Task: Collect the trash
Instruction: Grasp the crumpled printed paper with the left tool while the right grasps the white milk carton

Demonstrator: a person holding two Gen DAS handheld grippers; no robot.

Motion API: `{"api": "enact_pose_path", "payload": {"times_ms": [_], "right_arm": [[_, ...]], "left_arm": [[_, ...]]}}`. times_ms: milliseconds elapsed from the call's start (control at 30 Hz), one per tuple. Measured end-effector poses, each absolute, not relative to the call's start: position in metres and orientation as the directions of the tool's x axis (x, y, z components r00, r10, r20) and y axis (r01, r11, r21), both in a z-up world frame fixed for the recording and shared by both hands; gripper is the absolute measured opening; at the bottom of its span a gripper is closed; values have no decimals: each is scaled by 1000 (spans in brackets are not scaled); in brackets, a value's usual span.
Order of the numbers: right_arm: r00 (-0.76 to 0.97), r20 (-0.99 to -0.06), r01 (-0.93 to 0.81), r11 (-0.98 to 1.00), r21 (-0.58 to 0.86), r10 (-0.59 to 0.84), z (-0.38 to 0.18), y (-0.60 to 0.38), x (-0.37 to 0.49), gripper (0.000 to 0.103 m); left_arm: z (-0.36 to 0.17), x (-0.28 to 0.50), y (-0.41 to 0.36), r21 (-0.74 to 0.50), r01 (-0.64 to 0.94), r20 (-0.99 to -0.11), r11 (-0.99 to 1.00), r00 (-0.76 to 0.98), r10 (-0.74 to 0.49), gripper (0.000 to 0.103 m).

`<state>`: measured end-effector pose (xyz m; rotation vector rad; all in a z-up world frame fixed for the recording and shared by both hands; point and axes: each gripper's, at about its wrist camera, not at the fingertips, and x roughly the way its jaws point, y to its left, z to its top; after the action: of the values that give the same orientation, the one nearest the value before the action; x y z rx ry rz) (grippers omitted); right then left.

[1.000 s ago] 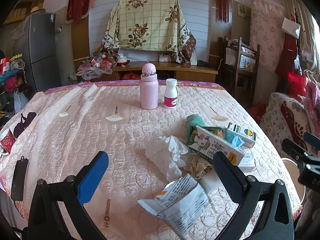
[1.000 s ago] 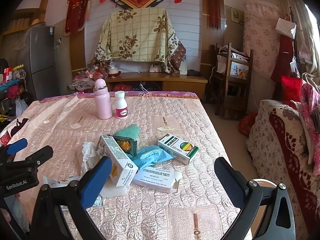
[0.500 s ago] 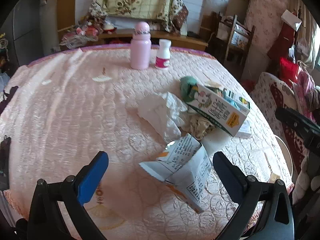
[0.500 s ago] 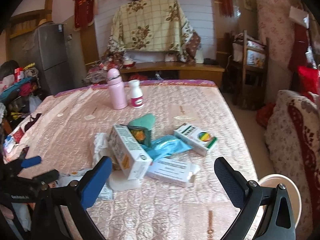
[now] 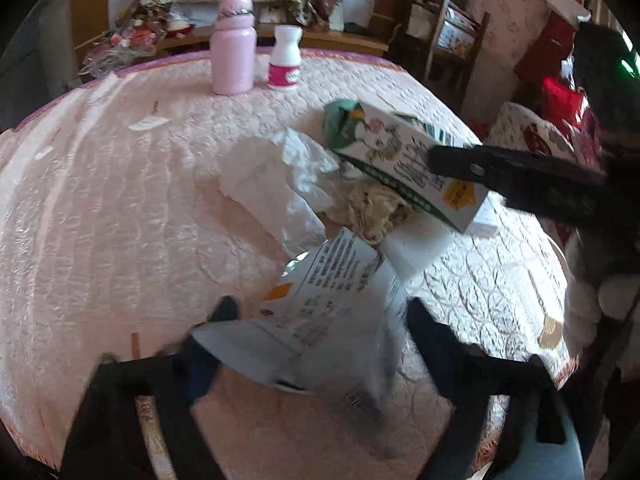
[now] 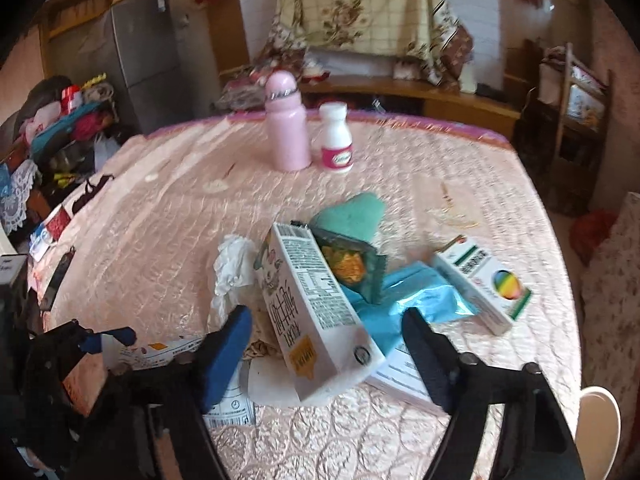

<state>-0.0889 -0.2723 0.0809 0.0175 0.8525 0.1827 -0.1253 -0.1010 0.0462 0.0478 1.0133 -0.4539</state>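
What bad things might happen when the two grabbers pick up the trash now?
The left gripper, jaws just closing, straddles a flat torn paper wrapper; its fingers might pinch the pink quilted cover too. The right gripper, also closing, straddles the tall milk carton, which leans on loose trash and may tip. The blue plastic wrapper beside it could get dragged along.

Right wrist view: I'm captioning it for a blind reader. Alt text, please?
The right gripper straddles a tilted white carton, its jaws just closing, atop table litter: blue wrapper, crumpled tissue, medicine box. A pink bottle stands behind.
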Motion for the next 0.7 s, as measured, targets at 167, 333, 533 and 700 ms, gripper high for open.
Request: {"api": "enact_pose_path", "payload": {"times_ms": [167,333,533,700], "right_arm": [[580,-789,-179,976,121,204,62,-272,-70,50],[599,-755,-187,964,189,265,73,-281,-83,41],[605,-755,-173,968,182,250,74,-284,-96,41],[660,-711,-151,970,192,244,93,-299,-127,37]], "left_arm": [[45,-126,-97,-190,403,-822,895,434,-369,71],[54,-137,-95,-172,440,-822,881,429,-374,68],[78,-151,-77,-172,431,-802,886,461,-380,67],[102,-154,-72,-171,439,-778,882,490,-394,67]]}}
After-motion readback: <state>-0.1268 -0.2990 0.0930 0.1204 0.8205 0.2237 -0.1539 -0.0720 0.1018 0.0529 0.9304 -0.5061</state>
